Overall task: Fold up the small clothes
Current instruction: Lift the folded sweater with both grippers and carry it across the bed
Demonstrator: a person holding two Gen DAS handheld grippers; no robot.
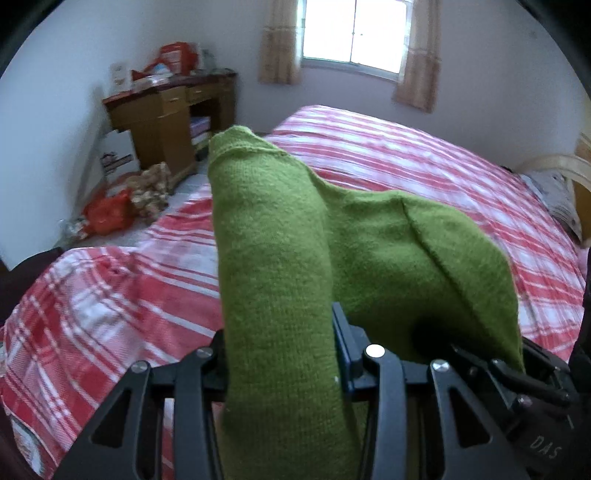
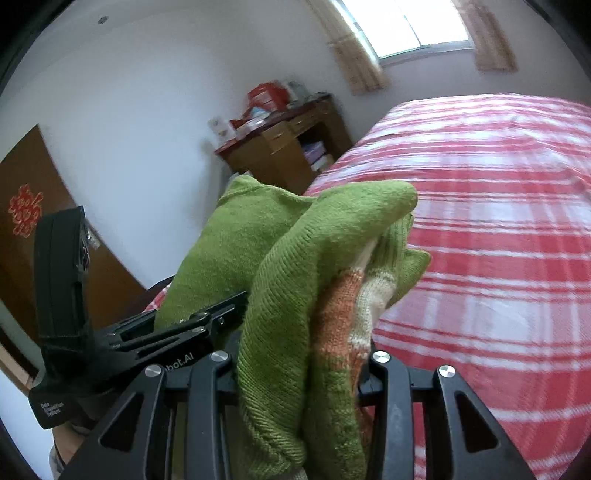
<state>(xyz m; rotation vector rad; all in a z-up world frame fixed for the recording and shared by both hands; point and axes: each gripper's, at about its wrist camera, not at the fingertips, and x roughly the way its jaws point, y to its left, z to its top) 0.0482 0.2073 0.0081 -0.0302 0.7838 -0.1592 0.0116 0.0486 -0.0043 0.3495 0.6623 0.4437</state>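
Observation:
A small green knitted garment (image 1: 280,266) is bunched up and held off the bed by both grippers. My left gripper (image 1: 284,354) is shut on a thick roll of the green knit, which hides its fingertips. In the right wrist view the same garment (image 2: 295,295) shows orange and cream stripes on its inner side. There my right gripper (image 2: 303,362) is shut on another thick fold of it. The left gripper (image 2: 192,325) appears at the left, side on, close beside the right one. Below and beyond the garment lies the bed with its red and white checked cover (image 1: 424,177).
A wooden desk (image 1: 173,122) with boxes and bags on top stands against the far wall, left of the bed. Bags and clutter (image 1: 122,210) lie on the floor beside it. A curtained window (image 1: 354,33) is behind the bed, a brown door (image 2: 33,229) at the left.

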